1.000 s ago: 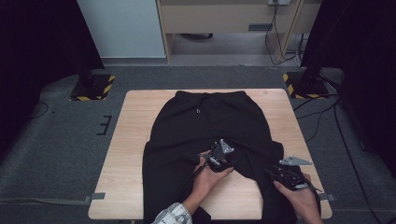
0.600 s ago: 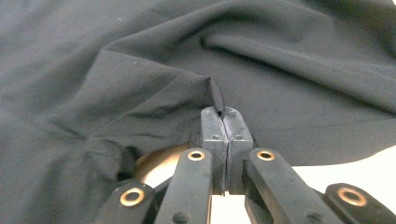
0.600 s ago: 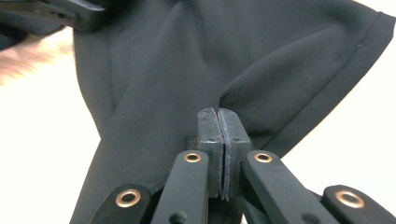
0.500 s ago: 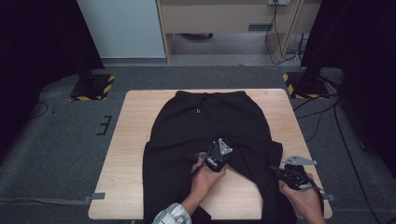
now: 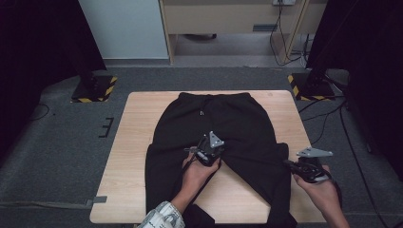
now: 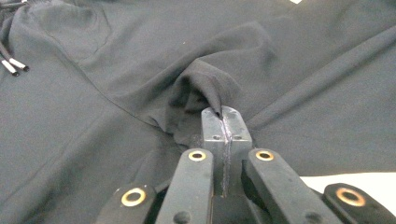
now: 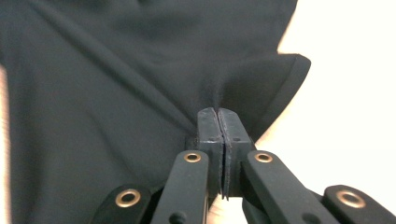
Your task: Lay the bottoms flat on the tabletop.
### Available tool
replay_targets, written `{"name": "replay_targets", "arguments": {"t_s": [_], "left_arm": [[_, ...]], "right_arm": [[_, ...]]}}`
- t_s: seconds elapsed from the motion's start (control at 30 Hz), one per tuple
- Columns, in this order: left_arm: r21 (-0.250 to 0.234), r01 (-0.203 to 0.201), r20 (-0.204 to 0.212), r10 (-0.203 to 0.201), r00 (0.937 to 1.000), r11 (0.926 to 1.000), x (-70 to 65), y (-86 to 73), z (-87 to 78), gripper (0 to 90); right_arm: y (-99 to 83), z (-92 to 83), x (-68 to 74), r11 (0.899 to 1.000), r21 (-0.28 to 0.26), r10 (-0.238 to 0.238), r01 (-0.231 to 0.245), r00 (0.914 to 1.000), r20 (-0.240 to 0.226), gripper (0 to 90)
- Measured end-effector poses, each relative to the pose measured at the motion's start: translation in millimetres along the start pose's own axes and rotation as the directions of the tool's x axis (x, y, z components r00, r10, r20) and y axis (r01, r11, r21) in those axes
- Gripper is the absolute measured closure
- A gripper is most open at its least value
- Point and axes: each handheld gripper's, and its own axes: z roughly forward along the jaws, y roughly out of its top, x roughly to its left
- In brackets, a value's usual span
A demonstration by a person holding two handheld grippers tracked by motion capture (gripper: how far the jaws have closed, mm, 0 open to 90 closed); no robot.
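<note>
Black sweatpants [image 5: 223, 123] lie flat on a wooden table [image 5: 142, 123], waistband at the far side, legs toward me. My left gripper [image 5: 208, 151] sits at the crotch. In the left gripper view, the left gripper [image 6: 223, 112] is shut on a raised pinch of sweatpants [image 6: 205, 84] cloth there. My right gripper [image 5: 291, 164] is at the outer edge of the right leg. The right gripper view shows the right gripper [image 7: 218, 112] shut on a tented fold of the sweatpants [image 7: 116, 93] beside the hem edge. A white-tipped drawstring [image 6: 14, 65] lies near the waistband.
Bare wood shows along the table's left side and between the legs near the front edge [image 5: 233, 190]. Yellow-and-black striped stand bases [image 5: 95, 90] [image 5: 309, 85] sit on the carpet past both far corners. Cables [image 5: 332, 114] trail on the floor at the right.
Both grippers have shut on the cloth and risen a little. The left one drifted left over the crotch; the right one drifted outward at the leg's edge, pulling up small folds.
</note>
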Motion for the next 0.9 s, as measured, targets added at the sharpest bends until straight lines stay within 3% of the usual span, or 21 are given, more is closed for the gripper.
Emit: {"name": "replay_targets", "arguments": {"t_s": [0.07, 0.13, 0.23, 0.27, 0.3, 0.37, 0.43, 0.53, 0.6, 0.7, 0.77, 0.9], "left_arm": [[0.024, 0.001, -0.005, -0.001, 1.0000, 0.9997, 1.5, -0.8, 9.4, 89.3], [0.033, 0.031, 0.039, -0.032, 0.9987, 0.9990, 4.2, -4.1, 18.3, 88.9], [0.047, 0.044, 0.064, -0.047, 0.9968, 0.9979, 3.4, -9.4, 26.8, 85.2], [0.047, 0.044, 0.064, -0.047, 0.9968, 0.9979, 3.4, -9.4, 26.8, 83.0], [0.051, 0.034, 0.054, -0.036, 0.9979, 0.9981, 2.3, -11.3, 28.5, 81.7], [0.056, 0.040, 0.054, -0.043, 0.9976, 0.9976, 2.9, -13.1, 29.7, 78.1], [0.052, 0.054, 0.052, -0.057, 0.9970, 0.9972, 3.1, -14.5, 30.1, 69.7], [0.038, 0.060, 0.057, -0.062, 0.9964, 0.9974, 1.2, -15.9, 31.3, 59.3], [0.030, 0.055, 0.059, -0.057, 0.9966, 0.9980, -1.3, -16.4, 32.5, 59.2], [0.018, 0.039, 0.070, -0.040, 0.9967, 0.9991, -4.7, -16.4, 31.5, 73.3], [0.033, 0.026, 0.081, -0.029, 0.9963, 0.9991, -7.0, -16.5, 31.4, 80.5], [0.044, 0.030, 0.122, -0.035, 0.9919, 0.9986, -12.7, -20.7, 28.8, 85.5]], "right_arm": [[-3.0, 14.3, -0.8, 0.998, 0.054, -0.033, 0.030, 0.9986, 0.043, 85.4], [-6.6, 26.5, -2.6, 0.997, 0.075, -0.008, 0.003, 0.9978, 0.066, 77.5], [-10.3, 35.0, -2.1, 0.998, 0.064, 0.027, -0.029, 0.9992, 0.031, 65.9], [-10.3, 35.0, -2.1, 0.998, 0.064, 0.027, -0.029, 0.9992, 0.031, 65.9], [-12.1, 35.2, -1.8, 0.999, 0.042, 0.028, -0.030, 0.9985, 0.048, 56.2], [-13.3, 32.2, -2.9, 0.999, 0.025, 0.044, -0.045, 0.9971, 0.062, 48.0], [-16.6, 26.3, -2.8, 0.997, 0.004, 0.072, -0.072, 0.9952, 0.067, 42.3], [-24.5, 21.7, -1.1, 0.997, -0.001, 0.075, -0.075, 0.9949, 0.068, 36.5], [-29.9, 22.6, -0.4, 0.997, 0.006, 0.073, -0.073, 0.9952, 0.065, 41.8], [-35.3, 27.6, 3.2, 0.998, 0.026, 0.052, -0.053, 0.9971, 0.055, 55.1], [-35.6, 27.3, 4.3, 0.999, 0.018, 0.032, -0.033, 0.9985, 0.045, 71.5], [-38.0, 21.9, 8.0, 0.999, 0.044, 0.007, -0.008, 0.9998, 0.018, 83.6]]}}
